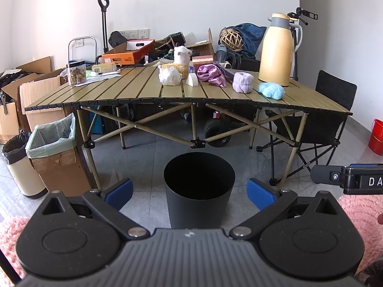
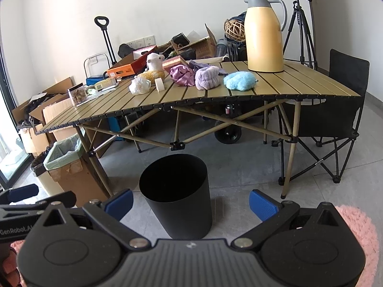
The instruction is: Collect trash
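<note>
A black round bin (image 1: 198, 186) stands open on the grey floor in front of the slatted table (image 1: 134, 91); it also shows in the right wrist view (image 2: 176, 191). On the table lie a crumpled white plastic bag (image 1: 169, 75) (image 2: 139, 85), a small white wedge (image 1: 192, 80) (image 2: 159, 84), purple cloth (image 1: 211, 74) (image 2: 182, 74), a lilac fluffy band (image 1: 243, 82) (image 2: 207, 77) and a blue fluffy lump (image 1: 271, 90) (image 2: 240, 80). My left gripper (image 1: 190, 193) is open and empty, low, facing the bin. My right gripper (image 2: 191, 205) is open and empty beside it.
A yellow thermos jug (image 1: 277, 47) and a plush alpaca (image 1: 180, 62) stand on the table. A lined cardboard box (image 1: 53, 153) and a cream bin (image 1: 21, 167) stand at the left. A black folding chair (image 1: 323, 124) is at the right. Pink rug (image 2: 359, 234) underfoot.
</note>
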`<act>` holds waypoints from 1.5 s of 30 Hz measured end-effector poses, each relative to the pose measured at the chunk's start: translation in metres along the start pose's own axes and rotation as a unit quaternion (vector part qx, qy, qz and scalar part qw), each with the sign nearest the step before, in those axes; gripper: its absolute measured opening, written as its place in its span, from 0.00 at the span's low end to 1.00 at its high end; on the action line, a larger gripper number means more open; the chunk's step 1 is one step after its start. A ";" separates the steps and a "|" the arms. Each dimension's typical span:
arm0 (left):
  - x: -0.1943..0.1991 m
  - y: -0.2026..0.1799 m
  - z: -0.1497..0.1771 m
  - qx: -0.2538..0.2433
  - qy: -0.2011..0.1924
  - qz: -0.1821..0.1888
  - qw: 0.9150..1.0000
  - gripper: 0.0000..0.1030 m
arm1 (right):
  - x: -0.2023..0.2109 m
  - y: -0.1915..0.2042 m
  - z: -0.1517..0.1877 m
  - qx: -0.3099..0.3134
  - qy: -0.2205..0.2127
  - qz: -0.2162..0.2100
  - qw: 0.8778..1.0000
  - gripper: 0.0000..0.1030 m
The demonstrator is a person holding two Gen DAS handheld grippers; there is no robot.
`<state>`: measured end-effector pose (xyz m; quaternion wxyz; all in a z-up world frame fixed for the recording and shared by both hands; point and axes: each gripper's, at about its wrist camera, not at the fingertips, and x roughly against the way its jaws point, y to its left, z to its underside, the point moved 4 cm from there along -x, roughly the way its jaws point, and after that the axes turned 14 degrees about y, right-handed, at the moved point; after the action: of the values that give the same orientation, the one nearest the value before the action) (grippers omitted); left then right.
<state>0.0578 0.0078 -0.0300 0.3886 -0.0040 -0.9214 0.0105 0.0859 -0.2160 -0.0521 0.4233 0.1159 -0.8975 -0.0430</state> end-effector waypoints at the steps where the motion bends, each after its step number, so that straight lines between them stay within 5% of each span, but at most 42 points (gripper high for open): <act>1: 0.000 0.001 -0.001 0.003 -0.001 -0.002 1.000 1.00 | -0.001 0.000 -0.003 0.000 -0.002 -0.001 1.000 1.00; 45: -0.124 -0.005 -0.129 -0.002 -0.007 0.003 1.000 1.00 | -0.104 -0.051 -0.138 -0.023 -0.061 0.026 0.998 1.00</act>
<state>0.2370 0.0030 -0.0282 0.3825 -0.0070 -0.9239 0.0098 0.2652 -0.2371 -0.0509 0.3713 0.0799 -0.9232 -0.0594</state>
